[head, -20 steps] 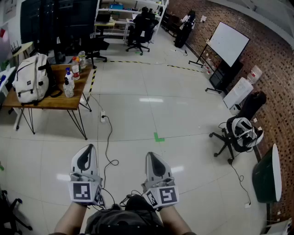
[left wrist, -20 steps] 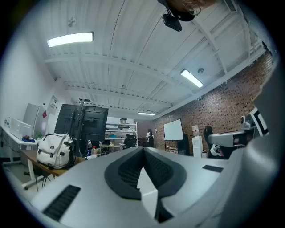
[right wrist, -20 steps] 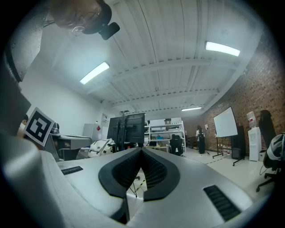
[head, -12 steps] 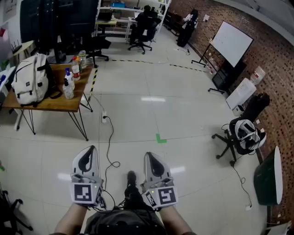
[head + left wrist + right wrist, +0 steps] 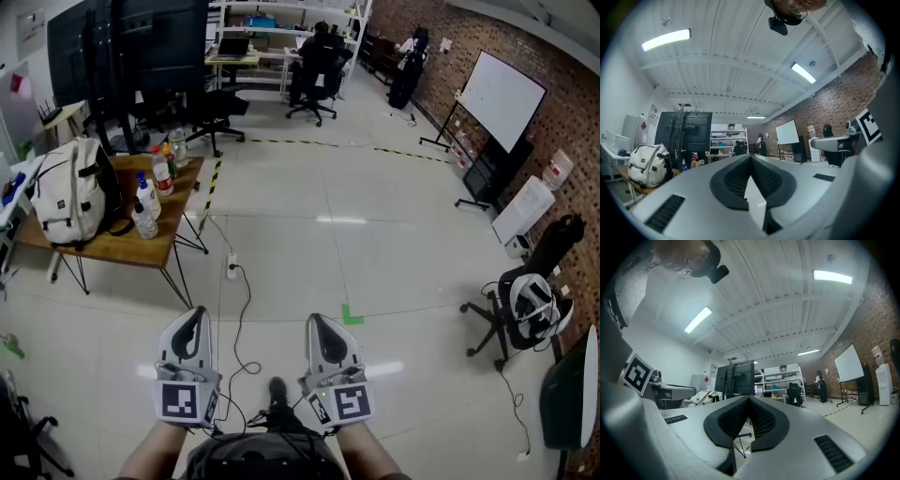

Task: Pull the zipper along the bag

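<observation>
The white fabric backpack (image 5: 64, 190) is sitting upright on the small wooden table w/ thin black legs (image 5: 114, 247), far left of the head view. It is well apart from both grippers, and neither is touching it. In the left gripper view the bag (image 5: 646, 165) is showing at the left edge. Its zipper is too small to make out. A few plastic bottles (image 5: 147, 198) are standing just beside it on the tabletop.

The left gripper (image 5: 194, 317) is being held low and close to the body, pointing fwd and roughly level. Its jaws are resting together at the tips w/ nothing between them (image 5: 751, 158). The right gripper (image 5: 320, 321) is riding alongside, approx. parallel and tipping slightly upward. Its jaws are likewise pressed together and empty (image 5: 749, 399). Both forearms are showing at the bottom of the head view, elbows tucked in.

A black cable (image 5: 240, 314) is trailing over the pale tiled floor (image 5: 375, 244) betw. table and grippers. A green tape mark (image 5: 352, 316) is lying near the right gripper.
</observation>
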`<state>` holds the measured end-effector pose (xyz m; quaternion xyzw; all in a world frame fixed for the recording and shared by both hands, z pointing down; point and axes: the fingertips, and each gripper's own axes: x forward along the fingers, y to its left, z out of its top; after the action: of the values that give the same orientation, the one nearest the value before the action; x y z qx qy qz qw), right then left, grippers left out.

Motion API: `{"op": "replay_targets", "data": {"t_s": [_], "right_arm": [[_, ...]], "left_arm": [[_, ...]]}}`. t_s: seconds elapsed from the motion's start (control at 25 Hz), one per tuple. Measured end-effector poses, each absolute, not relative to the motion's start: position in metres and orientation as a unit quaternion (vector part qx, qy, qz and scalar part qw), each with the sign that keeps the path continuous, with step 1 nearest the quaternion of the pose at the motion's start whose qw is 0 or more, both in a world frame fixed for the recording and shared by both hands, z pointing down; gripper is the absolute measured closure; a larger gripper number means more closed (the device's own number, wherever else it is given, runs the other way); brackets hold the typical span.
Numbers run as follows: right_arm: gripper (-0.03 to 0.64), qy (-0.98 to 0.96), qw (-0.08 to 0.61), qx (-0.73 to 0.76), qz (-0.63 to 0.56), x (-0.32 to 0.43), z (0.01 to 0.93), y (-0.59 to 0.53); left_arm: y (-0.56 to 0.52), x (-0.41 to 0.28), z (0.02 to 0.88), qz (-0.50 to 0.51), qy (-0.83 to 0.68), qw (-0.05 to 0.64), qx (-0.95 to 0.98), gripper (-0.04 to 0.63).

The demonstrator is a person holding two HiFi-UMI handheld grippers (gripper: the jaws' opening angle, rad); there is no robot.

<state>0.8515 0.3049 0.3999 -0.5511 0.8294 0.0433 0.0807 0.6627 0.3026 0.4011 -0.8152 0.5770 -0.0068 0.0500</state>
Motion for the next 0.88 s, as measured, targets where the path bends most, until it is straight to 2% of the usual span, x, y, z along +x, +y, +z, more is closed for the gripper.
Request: {"op": "replay_targets", "data": {"t_s": [0.24, 0.52, 0.88], "right_arm": [[0.604, 0.842, 0.085, -0.531, 0.049, 0.882, 0.385, 0.205], [0.604, 0.843, 0.082, -0.531, 0.034, 0.926, 0.393, 0.121], [0.604, 0.836, 0.093, -0.541, 0.021, 0.976, 0.400, 0.047]], "left_arm": [[0.209, 0.697, 0.384, -0.006, 0.588, 0.068, -0.806, 0.561], [0.121, 0.739, 0.391, -0.021, 0.590, 0.057, -0.805, 0.561], [0.050, 0.779, 0.397, -0.026, 0.592, 0.059, -0.803, 0.561]]}}
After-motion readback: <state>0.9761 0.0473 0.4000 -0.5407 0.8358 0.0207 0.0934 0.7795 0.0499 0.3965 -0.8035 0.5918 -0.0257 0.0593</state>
